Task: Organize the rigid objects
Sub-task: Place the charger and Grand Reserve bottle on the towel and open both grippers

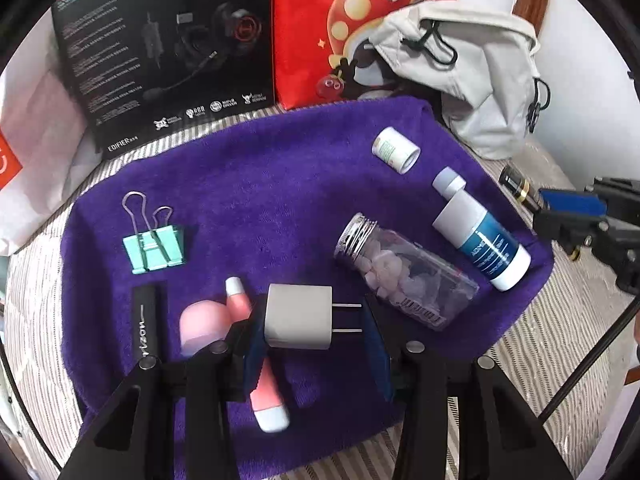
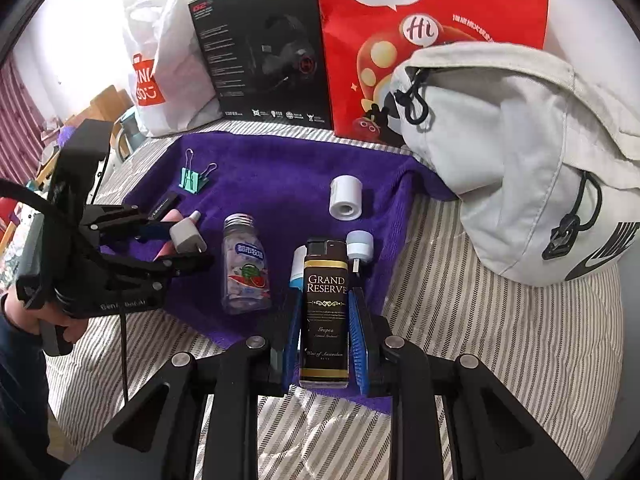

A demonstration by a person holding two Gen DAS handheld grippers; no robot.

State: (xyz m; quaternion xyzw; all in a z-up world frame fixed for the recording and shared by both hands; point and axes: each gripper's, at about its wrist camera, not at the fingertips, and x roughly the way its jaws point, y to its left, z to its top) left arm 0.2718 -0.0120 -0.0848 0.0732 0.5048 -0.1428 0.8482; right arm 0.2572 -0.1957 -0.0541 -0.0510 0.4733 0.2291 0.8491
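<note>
My left gripper (image 1: 314,320) is shut on a white charger plug (image 1: 298,317), its prongs pointing at the right pad, just above the purple towel (image 1: 260,184). Under it lie a pink tube (image 1: 266,396), a pink rounded object (image 1: 198,322) and a black stick (image 1: 145,320). A green binder clip (image 1: 156,248), a clear candy bottle (image 1: 404,272), a white-and-blue bottle (image 1: 480,232) and a small white cylinder (image 1: 396,148) rest on the towel. My right gripper (image 2: 326,292) is shut on a black lighter (image 2: 325,312) over the towel's right edge (image 2: 394,200).
A black headset box (image 2: 264,52), a red paper bag (image 2: 432,20) and a white shopping bag (image 2: 168,68) stand behind the towel. A pale grey backpack (image 2: 512,152) fills the right side. Striped bedding (image 2: 460,320) surrounds the towel. A hand (image 2: 44,316) holds the left gripper.
</note>
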